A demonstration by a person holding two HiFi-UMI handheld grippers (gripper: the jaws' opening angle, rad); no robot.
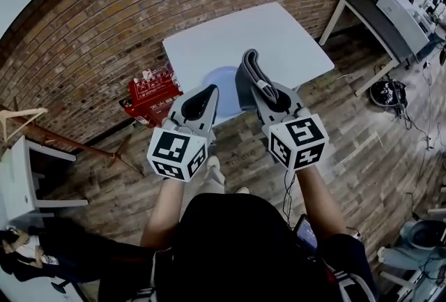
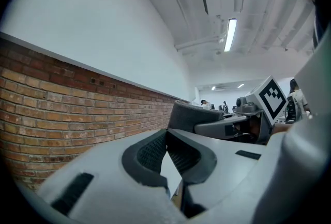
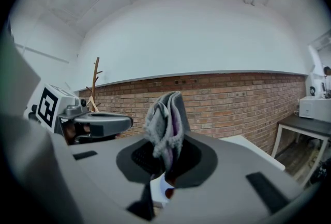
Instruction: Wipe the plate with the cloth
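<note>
My right gripper [image 1: 258, 84] is shut on a folded grey cloth [image 1: 249, 74], which sticks up past its tips. The right gripper view has the cloth [image 3: 165, 119] standing upright between the dark pads. My left gripper [image 1: 209, 90] is beside it on the left, level, its jaws shut tip to tip [image 2: 166, 132] with nothing visible between them. A pale blue round plate [image 1: 224, 91] shows between the two grippers at the near edge of the white table [image 1: 230, 35], partly hidden by them. I cannot tell whether either gripper touches it.
A red crate [image 1: 155, 93] stands on the wooden floor left of the table, against the brick wall [image 1: 90, 35]. A dark side table with a printer [image 1: 404, 11] is at the right. A wooden coat stand [image 1: 21, 119] and a white shelf [image 1: 17, 175] are at the far left.
</note>
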